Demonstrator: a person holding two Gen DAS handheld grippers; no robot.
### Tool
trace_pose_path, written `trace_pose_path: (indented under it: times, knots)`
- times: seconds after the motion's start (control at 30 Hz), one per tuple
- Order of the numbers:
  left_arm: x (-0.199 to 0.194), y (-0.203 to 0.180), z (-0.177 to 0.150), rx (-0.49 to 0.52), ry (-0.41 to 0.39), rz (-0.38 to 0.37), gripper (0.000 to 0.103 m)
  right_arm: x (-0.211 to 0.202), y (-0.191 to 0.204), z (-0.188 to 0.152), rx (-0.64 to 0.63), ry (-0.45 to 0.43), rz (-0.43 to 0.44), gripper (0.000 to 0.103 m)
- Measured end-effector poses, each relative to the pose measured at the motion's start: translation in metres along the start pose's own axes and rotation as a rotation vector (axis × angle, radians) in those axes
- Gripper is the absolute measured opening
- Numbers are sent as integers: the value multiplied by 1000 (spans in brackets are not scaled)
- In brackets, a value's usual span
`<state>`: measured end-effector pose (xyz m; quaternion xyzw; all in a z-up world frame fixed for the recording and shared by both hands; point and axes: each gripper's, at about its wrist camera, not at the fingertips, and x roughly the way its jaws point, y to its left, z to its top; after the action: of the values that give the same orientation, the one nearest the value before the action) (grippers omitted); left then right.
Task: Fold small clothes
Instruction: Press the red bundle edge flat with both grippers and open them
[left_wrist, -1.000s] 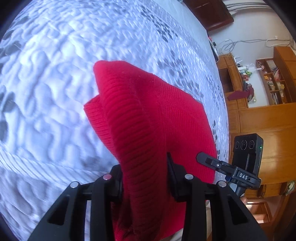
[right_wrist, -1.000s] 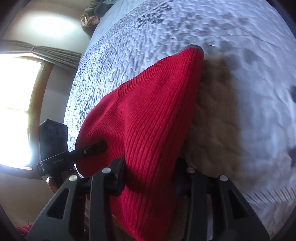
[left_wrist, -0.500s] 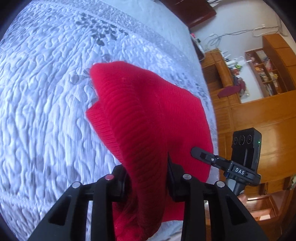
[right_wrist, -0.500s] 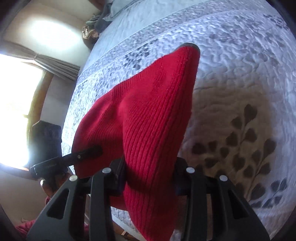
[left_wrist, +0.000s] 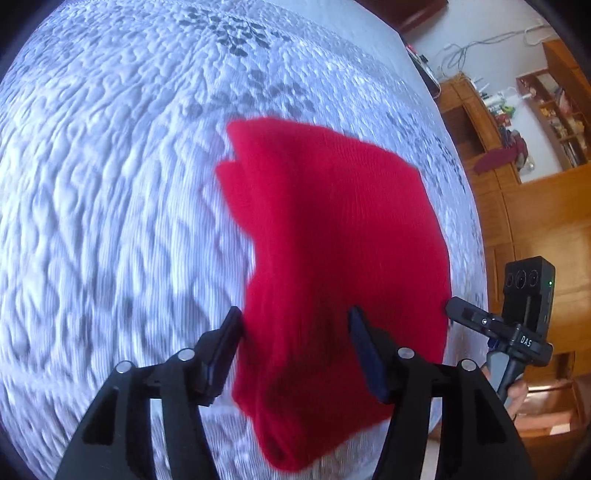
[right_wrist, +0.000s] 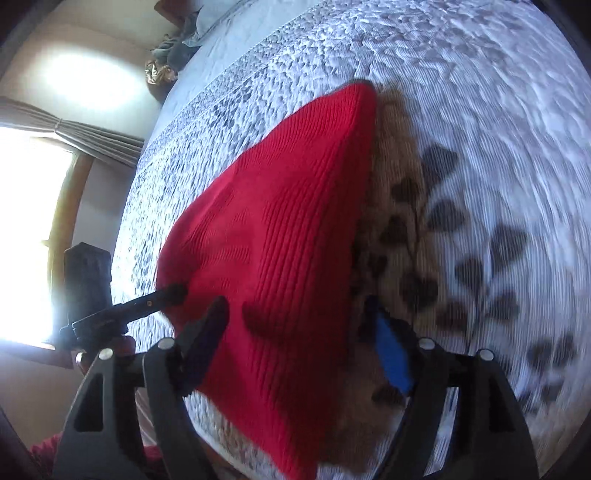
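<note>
There is one bed (left_wrist: 110, 206), and its cover is a white quilt with a bumpy stitched surface and grey leaf prints; it fills most of both views. On the bed lies one red knitted garment (left_wrist: 332, 229), made of ribbed wool-like fabric. It looks folded into a thick bundle, with stepped layered edges on the side far from the wooden cabinets (left_wrist: 546, 206). Its near end hangs past the edge of the bed, and a dark shadow falls on the quilt beside it in the right wrist view.

There are two hand-held grippers, both black with two flat fingers. The left hand-held gripper (left_wrist: 295, 332) is spread wide, and the near end of the garment lies between its fingers; the left finger looks just beside the fabric, but the picture is blurred and I cannot tell if it touches. The right hand-held gripper (right_wrist: 299, 321) is also spread wide around the same near end of the garment (right_wrist: 280, 236). Its left finger is at the edge of the fabric, and its right finger, with a blue pad, stands apart from the fabric.

Each gripper is also seen from the other camera, beside the garment at its near end. Beyond the bed, the wooden cabinets and shelves stand on one side, and a bright window with one curtain (right_wrist: 74, 133) is on the other side.
</note>
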<state>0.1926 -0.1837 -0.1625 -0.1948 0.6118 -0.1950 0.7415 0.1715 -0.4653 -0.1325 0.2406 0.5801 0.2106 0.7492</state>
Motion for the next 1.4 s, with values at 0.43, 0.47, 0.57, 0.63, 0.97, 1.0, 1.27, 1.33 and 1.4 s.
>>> trace_pose_path:
  times: [0.43, 0.47, 0.57, 0.63, 0.97, 1.0, 1.27, 1.33, 1.4]
  knots:
    - [0, -8, -62, 68, 1, 66, 36, 4, -20, -88, 190, 62, 73, 15]
    - [-3, -9, -65, 55, 1, 52, 33, -3, -17, -88, 190, 49, 71, 13]
    - [-7, -14, -75, 78, -1, 80, 33, -21, -7, -84, 168, -6, 57, 13]
    - [1, -12, -82, 84, 32, 128, 33, -15, -4, -86, 164, 8, 3, 13]
    - [2, -5, -96, 102, 4, 102, 35, 8, -14, -96, 174, -2, -47, 17]
    - [0, -5, -97, 106, -8, 106, 37, 2, -16, -102, 174, -12, -38, 22]
    - [-26, -7, -127, 166, -95, 236, 60, -31, -13, -130, 146, -86, -147, 54]
    - [-30, -2, -139, 165, -102, 255, 60, -36, -12, -142, 137, -93, -193, 58]
    - [-34, 2, -149, 174, -112, 287, 60, -39, -8, -152, 120, -101, -254, 58]
